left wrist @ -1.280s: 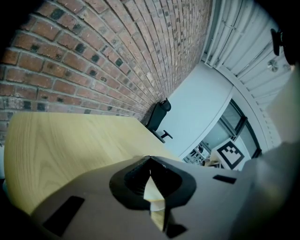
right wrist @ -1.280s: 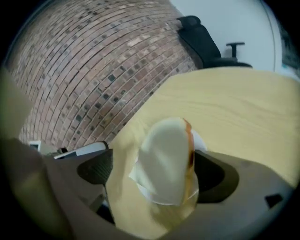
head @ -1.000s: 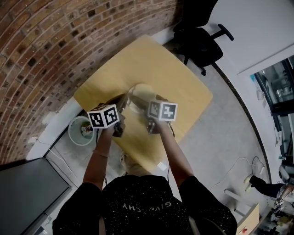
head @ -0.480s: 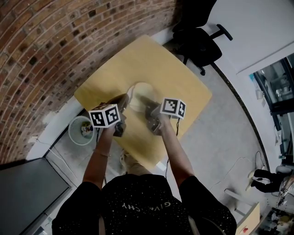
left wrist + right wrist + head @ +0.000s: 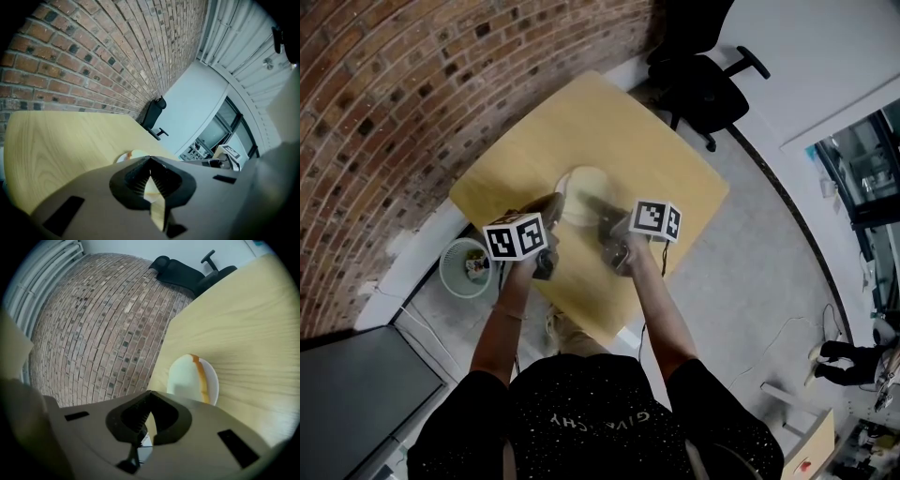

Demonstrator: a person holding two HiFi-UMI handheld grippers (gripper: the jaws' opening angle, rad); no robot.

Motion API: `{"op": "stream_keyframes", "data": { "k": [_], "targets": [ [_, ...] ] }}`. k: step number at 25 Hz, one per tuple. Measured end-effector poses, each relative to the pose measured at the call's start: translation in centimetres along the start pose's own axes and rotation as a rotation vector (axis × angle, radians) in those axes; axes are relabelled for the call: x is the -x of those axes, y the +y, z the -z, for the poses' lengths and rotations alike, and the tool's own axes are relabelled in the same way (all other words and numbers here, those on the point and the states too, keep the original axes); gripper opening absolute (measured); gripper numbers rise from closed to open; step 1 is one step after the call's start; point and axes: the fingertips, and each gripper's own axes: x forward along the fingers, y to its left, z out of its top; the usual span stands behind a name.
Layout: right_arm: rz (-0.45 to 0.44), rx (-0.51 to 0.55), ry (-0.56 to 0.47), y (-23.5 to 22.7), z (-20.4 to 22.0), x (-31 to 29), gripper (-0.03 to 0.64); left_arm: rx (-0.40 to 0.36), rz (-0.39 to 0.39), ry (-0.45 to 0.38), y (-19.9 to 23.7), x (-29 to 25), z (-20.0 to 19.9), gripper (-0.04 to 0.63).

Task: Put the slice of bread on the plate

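Overhead, the brick wall (image 5: 412, 94) fills the upper left of the head view, and a pale waste bin (image 5: 466, 267) stands on the floor at mid left, just beside the near left edge of the bench (image 5: 609, 122). Next to the right, the left hand-held gripper (image 5: 150, 159) reaches over the bench's near part, its marker cube left of centre; its own view shows the jaws clenched tip to tip with nothing between them, only yellow bench top behind. Just past both sets of jaws, at the centre of the frame, the slice of bread (image 5: 187, 378) lies flat on the white plate (image 5: 214, 380), its brown crust along the right side in the right gripper view, touched by neither tool. Right of centre, the right hand-held gripper (image 5: 150, 394) is likewise clenched and empty, its tips near the plate's near rim. At the upper right, a black office chair (image 5: 703, 89) stands beyond the bench's far corner.
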Motion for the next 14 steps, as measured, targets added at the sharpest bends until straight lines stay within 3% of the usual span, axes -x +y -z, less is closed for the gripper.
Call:
{"op": "stream_keyframes", "data": {
  "k": [7, 14],
  "targets": [
    [0.049, 0.051, 0.004, -1.0, 0.5, 1.6, 0.009, -0.008, -0.009, 0.017, 0.2, 0.1, 0.5, 0.011],
    [0.048, 0.031, -0.012, -1.3, 0.8, 2.7, 0.009, 0.004, -0.009, 0.031, -0.2, 0.3, 1.0, 0.011]
  ]
}}
